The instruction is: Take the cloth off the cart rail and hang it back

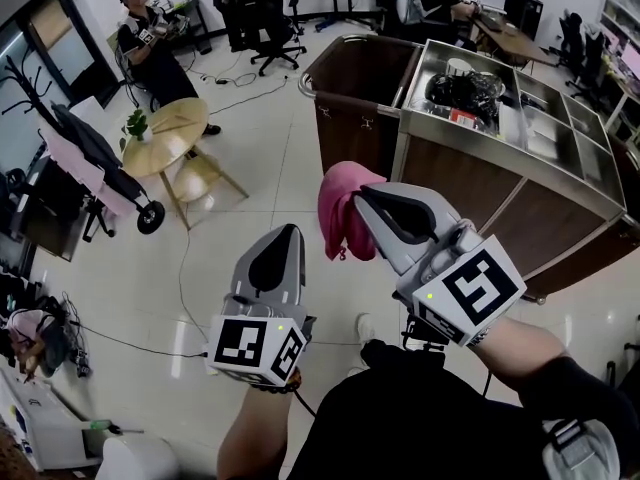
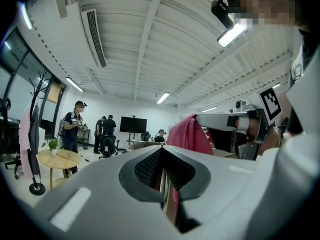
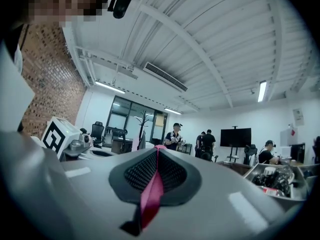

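Note:
A pink cloth (image 1: 343, 213) hangs in the air from my right gripper (image 1: 362, 193), which is shut on its upper edge. In the right gripper view a strip of the cloth (image 3: 151, 196) is pinched between the pads of that gripper (image 3: 157, 151). My left gripper (image 1: 285, 230) is held lower and to the left, shut and holding nothing. Seen from the left gripper (image 2: 162, 154), the cloth (image 2: 187, 134) droops beside the right gripper's tip. The brown cart (image 1: 480, 168) with a steel top stands ahead on the right, and its rounded rail (image 1: 308, 76) at the near left end is bare.
A round wooden table (image 1: 165, 133) with a small plant stands to the left, by a coat rack (image 1: 40, 98). A cable (image 1: 185, 268) runs over the white tiles. A person (image 1: 150, 48) stands at the far left, with office chairs (image 1: 275, 43) and other people further back.

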Available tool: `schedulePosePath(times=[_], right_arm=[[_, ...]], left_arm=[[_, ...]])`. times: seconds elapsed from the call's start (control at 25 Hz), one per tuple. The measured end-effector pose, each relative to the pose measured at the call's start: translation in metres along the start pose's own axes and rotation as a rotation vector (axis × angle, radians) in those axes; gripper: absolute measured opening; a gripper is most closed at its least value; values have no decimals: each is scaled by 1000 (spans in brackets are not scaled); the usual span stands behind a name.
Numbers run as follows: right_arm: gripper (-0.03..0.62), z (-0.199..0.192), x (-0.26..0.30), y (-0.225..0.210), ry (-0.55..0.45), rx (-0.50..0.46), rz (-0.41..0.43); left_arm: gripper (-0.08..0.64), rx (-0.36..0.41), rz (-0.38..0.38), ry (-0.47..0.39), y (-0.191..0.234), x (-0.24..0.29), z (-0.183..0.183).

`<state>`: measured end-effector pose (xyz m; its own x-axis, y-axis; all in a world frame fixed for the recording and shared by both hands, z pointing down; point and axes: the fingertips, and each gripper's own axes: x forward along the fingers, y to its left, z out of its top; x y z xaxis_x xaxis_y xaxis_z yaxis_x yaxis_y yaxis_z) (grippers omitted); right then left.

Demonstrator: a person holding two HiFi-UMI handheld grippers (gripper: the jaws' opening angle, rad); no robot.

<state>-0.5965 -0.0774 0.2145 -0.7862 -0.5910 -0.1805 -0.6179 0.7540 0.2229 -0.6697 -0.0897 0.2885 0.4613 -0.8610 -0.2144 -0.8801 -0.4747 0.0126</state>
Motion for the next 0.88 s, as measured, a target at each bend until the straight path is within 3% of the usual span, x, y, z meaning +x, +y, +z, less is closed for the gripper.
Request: schedulePosePath(times=[0.2, 0.44, 0.64, 0.88], right_arm=[[7, -3, 20, -7, -18, 3, -21], [8, -2, 29, -56, -35, 15, -38], [6, -26, 32, -91, 101, 154, -73], [6, -13, 54, -144, -65, 38, -65]], left_arm=[[0, 5, -21, 11, 22, 11, -4], [0, 19, -41, 28, 22, 62, -1], [0, 30, -53, 48, 25, 104, -7], [0, 42, -59, 57, 36, 153, -10]])
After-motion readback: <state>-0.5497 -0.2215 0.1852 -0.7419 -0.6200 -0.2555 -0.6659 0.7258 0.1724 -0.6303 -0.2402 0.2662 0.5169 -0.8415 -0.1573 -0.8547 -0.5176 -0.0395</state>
